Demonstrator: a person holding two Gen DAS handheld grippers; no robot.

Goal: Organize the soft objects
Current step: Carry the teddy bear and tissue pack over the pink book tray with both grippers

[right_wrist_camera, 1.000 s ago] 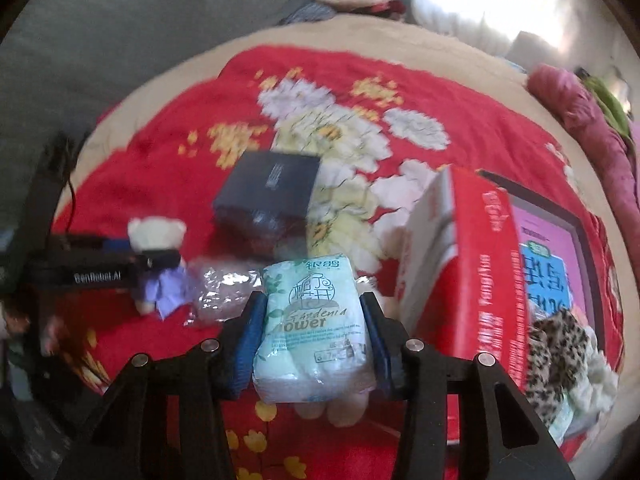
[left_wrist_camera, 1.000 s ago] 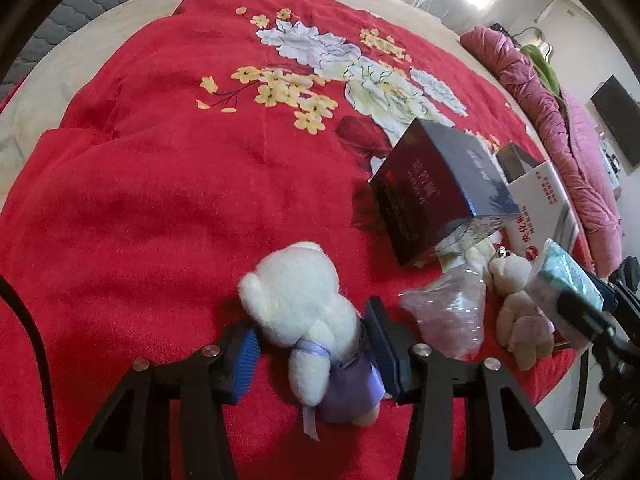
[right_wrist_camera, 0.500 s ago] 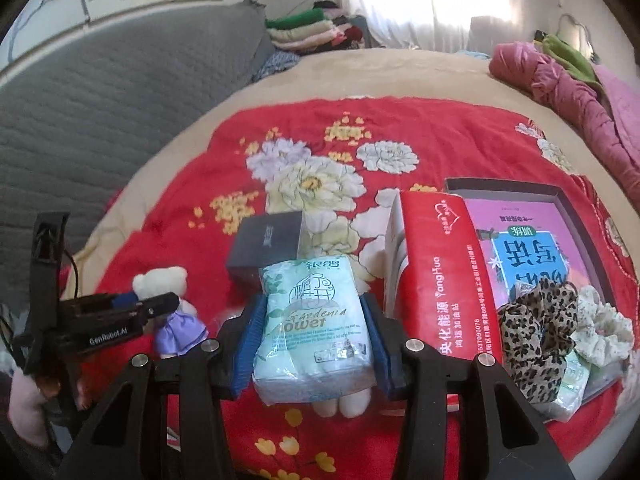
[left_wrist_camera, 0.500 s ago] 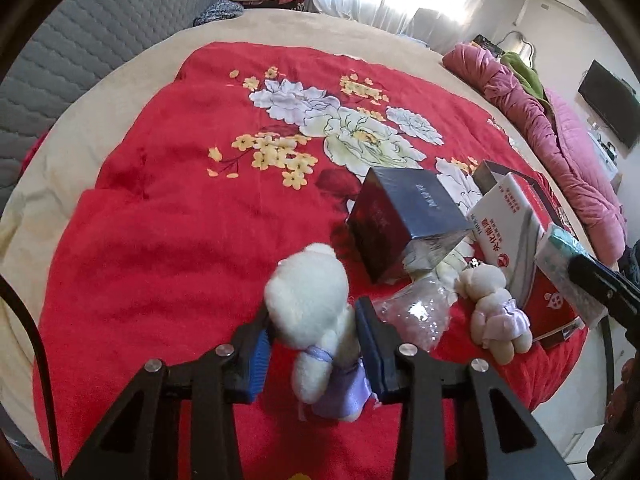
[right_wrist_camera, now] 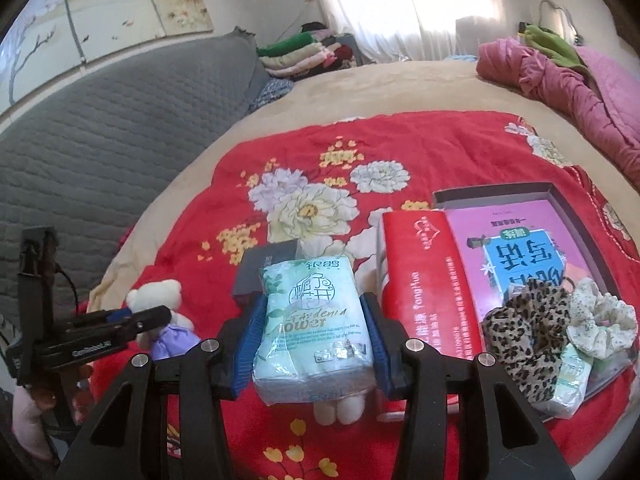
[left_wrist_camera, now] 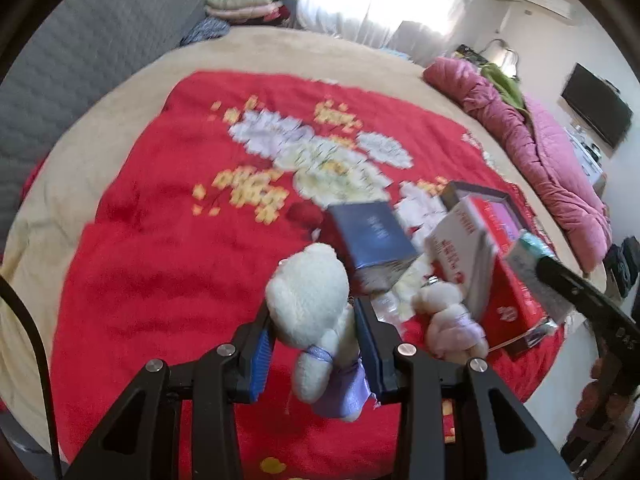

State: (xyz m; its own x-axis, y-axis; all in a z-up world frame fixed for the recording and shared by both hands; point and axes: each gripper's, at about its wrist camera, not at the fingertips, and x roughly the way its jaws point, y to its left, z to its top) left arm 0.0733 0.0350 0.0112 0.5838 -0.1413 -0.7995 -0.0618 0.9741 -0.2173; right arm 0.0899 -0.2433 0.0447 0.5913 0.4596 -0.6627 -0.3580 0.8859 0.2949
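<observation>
My left gripper (left_wrist_camera: 314,344) is shut on a white teddy bear in a purple dress (left_wrist_camera: 312,312) and holds it above the red floral blanket (left_wrist_camera: 160,240). It also shows in the right wrist view (right_wrist_camera: 154,300). My right gripper (right_wrist_camera: 314,344) is shut on a pale green tissue pack (right_wrist_camera: 314,320), held above the blanket; the pack shows at the right of the left wrist view (left_wrist_camera: 528,252). A second small bear (left_wrist_camera: 452,320) lies on the blanket by a red and white box (left_wrist_camera: 472,256). A tray (right_wrist_camera: 560,196) holds a leopard scrunchie (right_wrist_camera: 528,332) and a white scrunchie (right_wrist_camera: 600,316).
A dark blue box (left_wrist_camera: 372,240) stands on the blanket beside a clear plastic bag (left_wrist_camera: 386,304). A pink quilt (left_wrist_camera: 548,152) lies along the right side of the bed. A grey padded headboard (right_wrist_camera: 100,140) and folded clothes (right_wrist_camera: 304,52) are behind.
My left gripper closed on the bear and lifted it off the blanket. My right gripper rose with the tissue pack, and the tray came into fuller view.
</observation>
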